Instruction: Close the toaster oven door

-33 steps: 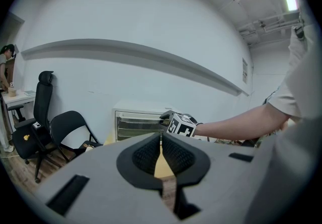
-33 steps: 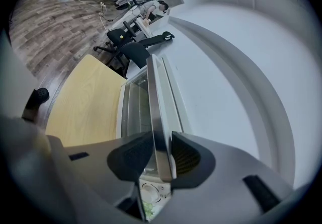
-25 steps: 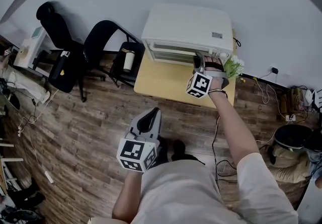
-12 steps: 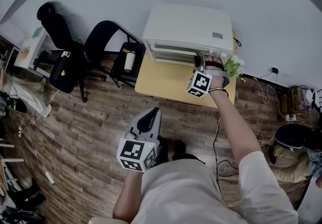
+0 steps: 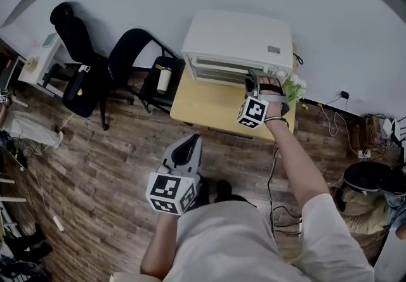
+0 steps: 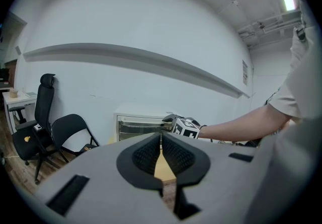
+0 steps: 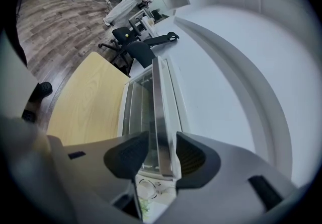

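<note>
Landmark: white toaster oven, at the back of a pale wooden table, close against the wall.
Left of the toaster oven: black folding chair with a light-coloured bottle on its seat. Farther left, a black office chair and a white desk.
Right of the toaster oven: small green plant, just beside the control end. Cables on the wood floor farther out.
In the way: the person's right forearm, stretched over the table's front edge toward the toaster oven's front.
Door: upright, flat against the toaster oven's front, glass outward, metal handle bar along its top edge.
Right gripper: at the toaster oven's front, on the right end of the handle bar. Jaws just been opening, now wide, with the handle bar between them and a sliver of gap at each pad, so not pinched.
Knob: on the toaster oven's control panel, just past the right gripper's jaws.
Left gripper: well apart from the toaster oven, off the table's front edge and over the floor, pointed toward the toaster oven. Jaws met at the tips, nothing between them.
</note>
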A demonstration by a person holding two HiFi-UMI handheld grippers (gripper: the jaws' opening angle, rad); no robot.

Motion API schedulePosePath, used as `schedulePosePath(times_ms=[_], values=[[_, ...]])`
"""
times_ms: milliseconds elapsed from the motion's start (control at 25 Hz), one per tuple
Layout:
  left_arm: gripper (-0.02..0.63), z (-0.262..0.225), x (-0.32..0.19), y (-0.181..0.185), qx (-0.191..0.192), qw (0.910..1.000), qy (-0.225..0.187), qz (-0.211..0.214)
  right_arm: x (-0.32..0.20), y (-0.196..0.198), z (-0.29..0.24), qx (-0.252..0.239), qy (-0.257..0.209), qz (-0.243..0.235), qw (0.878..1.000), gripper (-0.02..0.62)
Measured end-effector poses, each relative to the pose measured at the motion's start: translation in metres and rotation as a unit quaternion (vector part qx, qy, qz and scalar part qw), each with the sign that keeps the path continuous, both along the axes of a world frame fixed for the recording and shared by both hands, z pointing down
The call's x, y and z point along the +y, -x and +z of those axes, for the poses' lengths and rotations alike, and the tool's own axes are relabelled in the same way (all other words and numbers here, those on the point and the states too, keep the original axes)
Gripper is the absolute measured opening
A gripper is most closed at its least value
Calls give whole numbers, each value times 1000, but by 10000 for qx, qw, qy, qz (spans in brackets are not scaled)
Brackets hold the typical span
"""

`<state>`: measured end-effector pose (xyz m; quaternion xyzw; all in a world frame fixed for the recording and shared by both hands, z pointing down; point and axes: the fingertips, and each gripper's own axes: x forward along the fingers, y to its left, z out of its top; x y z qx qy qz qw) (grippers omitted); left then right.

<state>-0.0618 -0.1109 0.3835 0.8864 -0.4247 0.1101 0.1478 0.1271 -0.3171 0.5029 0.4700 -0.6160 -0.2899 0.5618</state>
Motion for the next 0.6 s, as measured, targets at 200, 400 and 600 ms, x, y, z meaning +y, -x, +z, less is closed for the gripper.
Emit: schedulePosePath(times_ms=[200,400,600], values=[[14,-3,2,-4,33,10000,-40,54,18,6,-9,-189,-129,-34,9997,164],[14,-4,5,-7,85,9999,-25,135,43,14,-17,-351,-240,-22,9991,141],[14,-4,6,-11,167,9997,16,198,68,20,-31,-730,-434,41,9964,104]])
